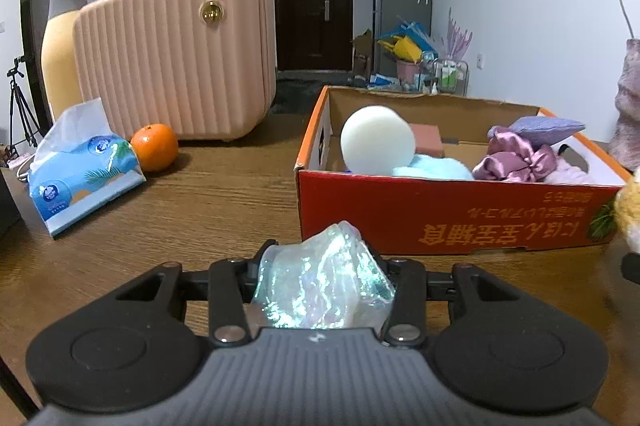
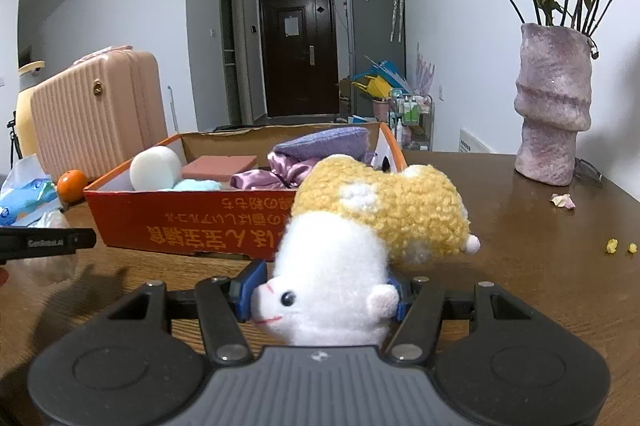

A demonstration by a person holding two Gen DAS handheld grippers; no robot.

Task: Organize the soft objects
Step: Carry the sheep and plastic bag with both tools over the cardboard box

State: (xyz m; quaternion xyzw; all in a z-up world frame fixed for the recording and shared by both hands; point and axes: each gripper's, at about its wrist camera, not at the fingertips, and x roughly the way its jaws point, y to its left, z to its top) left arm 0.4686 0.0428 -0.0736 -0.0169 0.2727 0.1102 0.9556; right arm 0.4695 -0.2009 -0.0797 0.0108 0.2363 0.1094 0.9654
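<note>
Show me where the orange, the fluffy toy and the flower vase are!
orange [image 1: 154, 147]: left wrist view, middle of its peel.
fluffy toy [image 2: 332, 290]: right wrist view, on its white face, between the right gripper's fingers.
flower vase [image 2: 554, 106]: right wrist view, middle of its pink body.

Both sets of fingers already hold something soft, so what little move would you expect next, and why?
Probably a short carry forward: the left gripper, shut on the shimmery iridescent pouch, should likely lift it over the near wall of the red cardboard box. The pouch sits just short of that wall, and the box already holds other soft things. The right gripper grips the white and yellow plush toy.
</note>
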